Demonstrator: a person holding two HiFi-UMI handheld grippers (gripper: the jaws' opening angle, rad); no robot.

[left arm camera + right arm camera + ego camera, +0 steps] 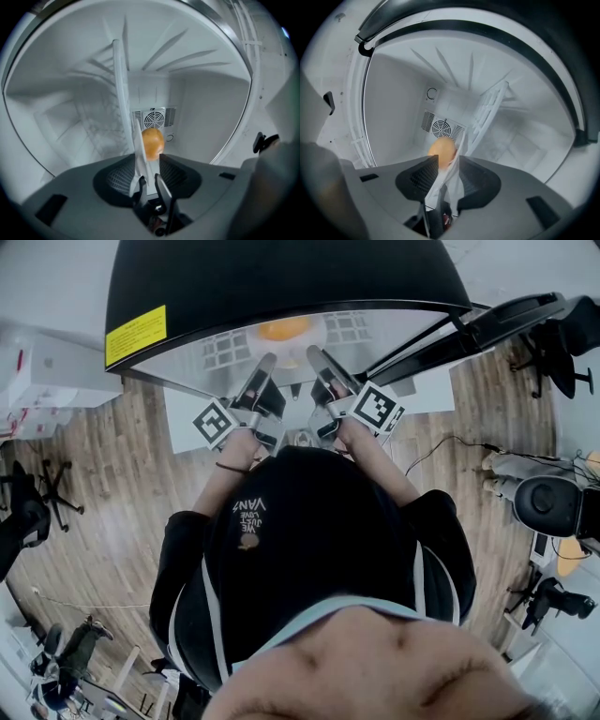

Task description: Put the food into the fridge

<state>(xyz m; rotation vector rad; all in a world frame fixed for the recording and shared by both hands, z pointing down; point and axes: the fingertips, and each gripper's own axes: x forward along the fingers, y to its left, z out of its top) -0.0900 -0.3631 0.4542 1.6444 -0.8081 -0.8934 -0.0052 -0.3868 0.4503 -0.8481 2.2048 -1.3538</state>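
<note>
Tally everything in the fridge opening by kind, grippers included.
grippers: 2 (left gripper, right gripper)
round orange food: 1
white flat panel: 1
fan grille: 1
Total: 5

Orange food [152,144] dead centre, bright against a fridge [211,103] white inside, black outside. Yellow label [136,335] at upper left. Black-and-white square markers [214,422] mid-frame. Brown wood-grain floor [103,484] at left. Black shirt [309,549], white stripes, lower centre.
</note>
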